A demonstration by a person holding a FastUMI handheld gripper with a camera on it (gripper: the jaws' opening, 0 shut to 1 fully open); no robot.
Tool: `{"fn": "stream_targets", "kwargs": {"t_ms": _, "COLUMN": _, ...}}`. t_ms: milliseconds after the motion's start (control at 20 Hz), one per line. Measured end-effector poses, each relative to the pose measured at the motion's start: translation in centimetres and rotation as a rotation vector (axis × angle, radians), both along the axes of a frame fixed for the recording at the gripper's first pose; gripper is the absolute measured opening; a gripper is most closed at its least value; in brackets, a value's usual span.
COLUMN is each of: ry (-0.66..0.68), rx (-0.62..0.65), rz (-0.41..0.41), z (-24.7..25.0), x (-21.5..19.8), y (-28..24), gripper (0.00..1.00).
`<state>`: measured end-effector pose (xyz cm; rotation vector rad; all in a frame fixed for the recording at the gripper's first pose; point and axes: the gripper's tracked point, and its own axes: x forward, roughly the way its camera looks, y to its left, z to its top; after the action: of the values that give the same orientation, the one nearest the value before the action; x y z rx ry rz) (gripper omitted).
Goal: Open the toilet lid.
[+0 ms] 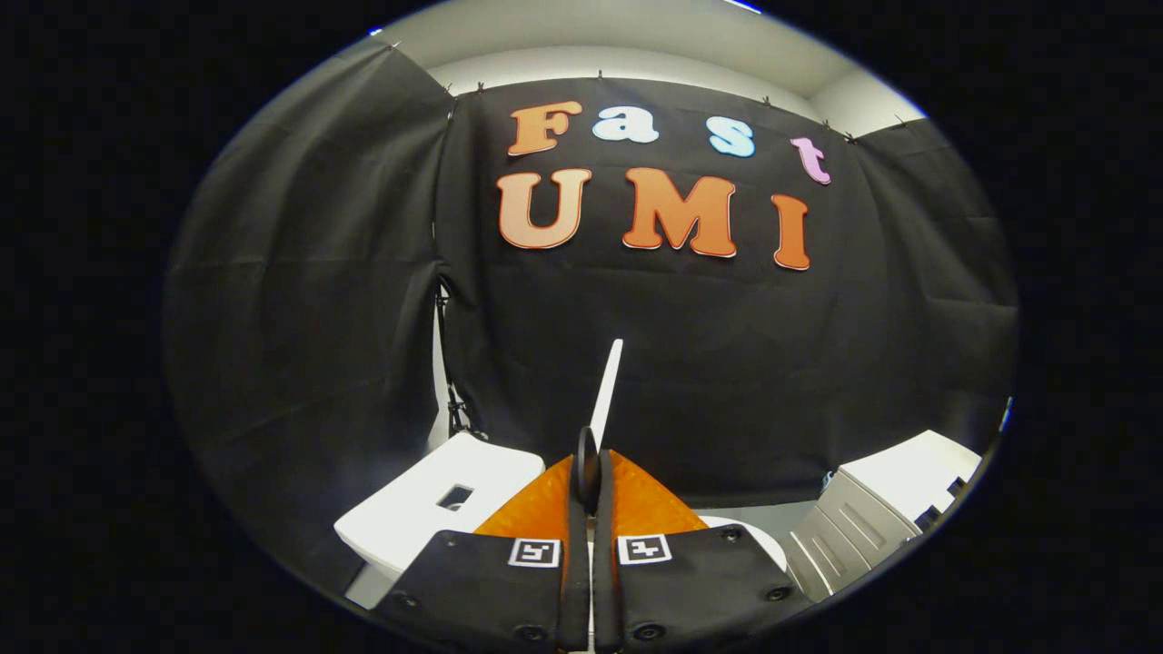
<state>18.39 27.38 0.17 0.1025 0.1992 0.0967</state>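
The white toilet lid [607,391] is raised and I see it edge-on, as a thin strip rising from between my fingertips against the black cloth. My gripper [588,461] is shut on the lid's edge, both fingers pressed together on it. To the left of the fingers sits the white toilet tank [427,509], with a small dark rectangular opening in its top. A curved piece of the white toilet rim [750,536] shows just right of the fingers, low down. The bowl itself is hidden behind the gripper body.
A white ribbed cabinet or appliance [895,504] stands to the right of the toilet. Black cloth walls close the booth behind and on both sides. A thin black stand [450,381] rises in the gap at the left corner of the cloth.
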Motion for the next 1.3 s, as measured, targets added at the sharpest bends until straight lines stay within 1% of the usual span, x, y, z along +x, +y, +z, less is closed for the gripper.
{"fn": "stream_targets", "kwargs": {"t_ms": 100, "ry": 0.001, "rx": 0.022, "rz": 0.019, "z": 0.2, "x": 0.0, "y": 1.6, "gripper": 0.10}}
{"fn": "stream_targets", "kwargs": {"t_ms": 300, "ry": -0.016, "rx": -0.013, "rz": 0.067, "z": 0.8, "x": 0.0, "y": 4.5, "gripper": 0.10}}
{"fn": "stream_targets", "kwargs": {"t_ms": 500, "ry": -0.024, "rx": 0.016, "rz": 0.106, "z": 0.7, "x": 0.1, "y": 8.3, "gripper": 0.10}}
{"fn": "stream_targets", "kwargs": {"t_ms": 650, "ry": -0.025, "rx": -0.043, "rz": 0.176, "z": 0.8, "x": 0.1, "y": 12.2, "gripper": 0.10}}
{"fn": "stream_targets", "kwargs": {"t_ms": 800, "ry": -0.024, "rx": -0.102, "rz": 0.223, "z": 0.2, "x": -0.2, "y": 15.2, "gripper": 0.10}}
{"fn": "stream_targets", "kwargs": {"t_ms": 1000, "ry": -0.037, "rx": -0.125, "rz": 0.217, "z": 0.0, "x": -0.3, "y": 16.1, "gripper": 0.10}}
{"fn": "stream_targets", "kwargs": {"t_ms": 1100, "ry": -0.059, "rx": -0.140, "rz": 0.189, "z": 0.3, "x": -0.5, "y": 15.5, "gripper": 0.10}}
{"fn": "stream_targets", "kwargs": {"t_ms": 1300, "ry": -0.075, "rx": -0.115, "rz": 0.148, "z": 0.2, "x": -0.4, "y": 14.1, "gripper": 0.10}}
